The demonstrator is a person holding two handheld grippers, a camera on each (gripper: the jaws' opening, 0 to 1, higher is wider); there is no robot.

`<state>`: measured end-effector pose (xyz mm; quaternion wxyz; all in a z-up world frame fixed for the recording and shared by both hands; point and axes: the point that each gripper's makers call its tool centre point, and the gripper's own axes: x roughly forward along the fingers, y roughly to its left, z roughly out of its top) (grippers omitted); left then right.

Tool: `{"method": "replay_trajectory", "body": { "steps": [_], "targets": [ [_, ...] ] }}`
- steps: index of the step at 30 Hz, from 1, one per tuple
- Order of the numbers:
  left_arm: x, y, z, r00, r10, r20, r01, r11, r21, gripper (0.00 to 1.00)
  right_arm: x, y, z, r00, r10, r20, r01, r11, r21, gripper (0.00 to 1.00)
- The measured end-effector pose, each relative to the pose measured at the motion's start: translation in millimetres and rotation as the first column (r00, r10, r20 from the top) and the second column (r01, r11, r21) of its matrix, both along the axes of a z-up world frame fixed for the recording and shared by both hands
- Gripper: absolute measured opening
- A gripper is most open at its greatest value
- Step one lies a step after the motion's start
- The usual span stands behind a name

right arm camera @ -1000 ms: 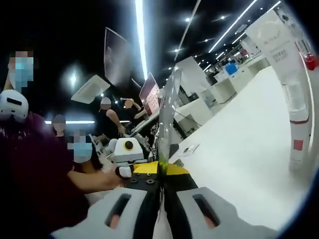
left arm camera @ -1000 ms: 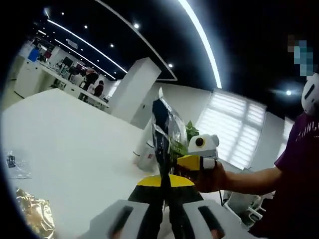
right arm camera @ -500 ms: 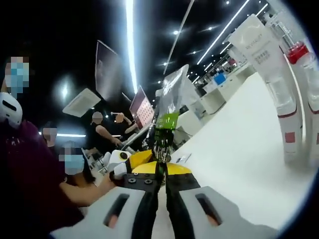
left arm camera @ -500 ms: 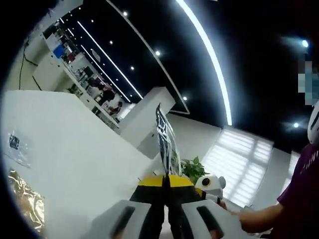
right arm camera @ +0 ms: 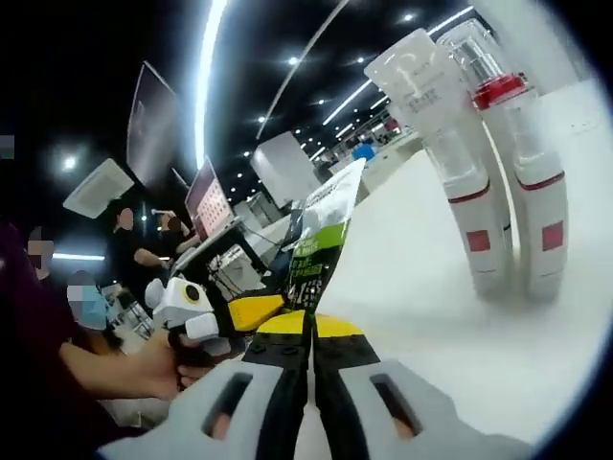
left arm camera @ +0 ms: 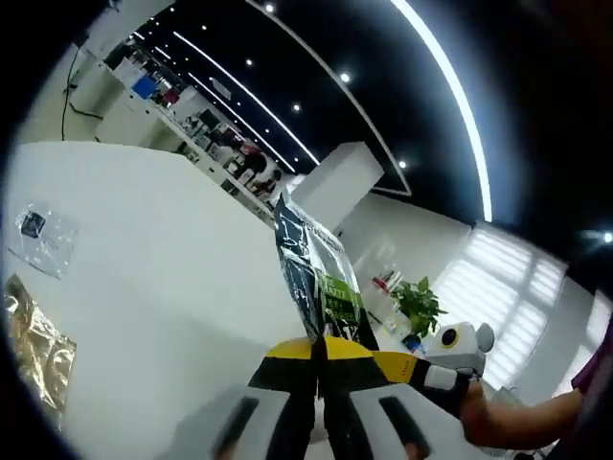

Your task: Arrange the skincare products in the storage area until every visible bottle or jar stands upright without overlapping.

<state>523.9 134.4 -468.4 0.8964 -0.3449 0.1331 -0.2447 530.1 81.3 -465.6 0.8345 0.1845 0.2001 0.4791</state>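
Left gripper view:
Left hand-held gripper: jaws pinched on a shiny black and green foil packet, held up over the white counter.
Counter: a crinkly gold foil packet lay there.

Right gripper view:
Right hand-held gripper: pinched the same packet.
Counter: two clear tubes with red bands stood upright, side by side.

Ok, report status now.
Both grippers, left and right, shut on one sachet. Two bottles upright, touching. Gold foil packet lies flat.

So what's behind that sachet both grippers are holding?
In the right gripper view, behind the sachet are distant desks and monitors; what it covers stays hidden. Two red-banded bottles stand beside it, not behind.
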Motion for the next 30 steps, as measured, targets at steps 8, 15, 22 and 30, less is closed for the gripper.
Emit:
{"method": "replay_trajectory", "body": {
  "steps": [8, 15, 22, 30],
  "targets": [
    [16.5, -12.8, -11.8, 1.0, -0.025, -0.014, 0.027, 0.995, 0.101, 0.0, 14.8, -13.7, -15.2, 0.997, -0.082, 0.008, 0.082, 0.996, -0.02, 0.0],
    [24.1, -17.7, -16.2, 1.0, -0.03, -0.006, 0.03, 0.988, 0.15, 0.0, 25.1, -19.2, -13.7, 0.986, -0.162, 0.037, 0.163, 0.986, -0.037, 0.0],
    [34.6, -15.6, -22.0, 0.999, -0.044, -0.013, 0.046, 0.986, 0.158, 0.01, 43.3, -20.3, -22.6, 0.977, -0.214, 0.002, 0.214, 0.975, -0.067, 0.0],
    [25.6, -10.7, -27.6, 0.998, -0.05, -0.025, 0.053, 0.984, 0.171, 0.02, 43.3, -19.8, -27.7, 0.976, -0.219, 0.016, 0.219, 0.97, -0.101, 0.0]
  ]
}}
